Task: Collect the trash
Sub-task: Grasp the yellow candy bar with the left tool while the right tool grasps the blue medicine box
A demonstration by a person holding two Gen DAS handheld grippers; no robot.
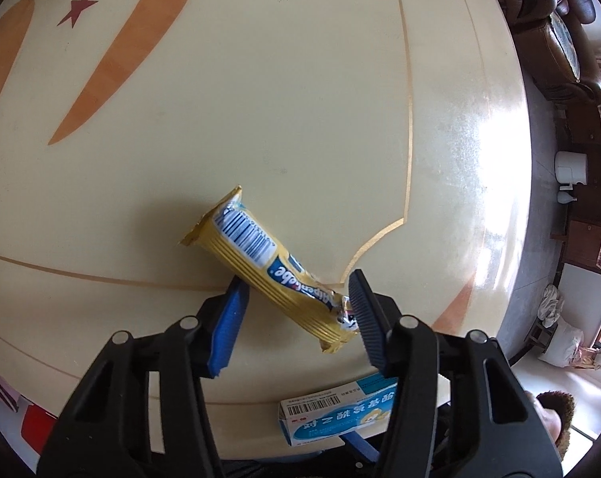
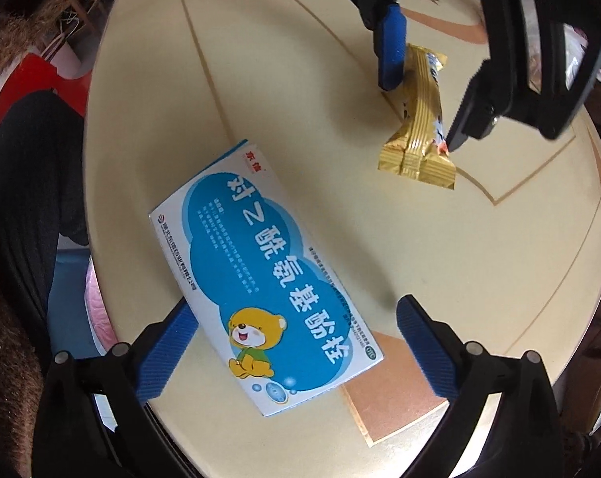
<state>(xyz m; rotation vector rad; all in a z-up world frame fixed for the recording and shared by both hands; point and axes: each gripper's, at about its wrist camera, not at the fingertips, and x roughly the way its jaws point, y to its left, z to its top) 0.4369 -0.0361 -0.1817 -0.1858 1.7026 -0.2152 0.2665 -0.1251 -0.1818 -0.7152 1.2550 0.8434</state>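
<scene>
A yellow snack wrapper (image 1: 274,269) lies on the cream round table (image 1: 260,99). My left gripper (image 1: 296,286) is open, its blue pads on either side of the wrapper's near end; the right pad touches it. The same wrapper (image 2: 419,119) and left gripper (image 2: 421,113) show in the right wrist view. A white and blue medicine box (image 2: 260,279) with a bear picture lies flat between the open fingers of my right gripper (image 2: 296,314), which do not press it. The box also shows in the left wrist view (image 1: 340,410).
The table has orange inlay shapes and a dark red star (image 1: 77,6). A brown leather sofa (image 1: 555,32) stands beyond the table's right edge. A red stool (image 2: 33,79) and dark clothing (image 2: 21,199) are by the left edge.
</scene>
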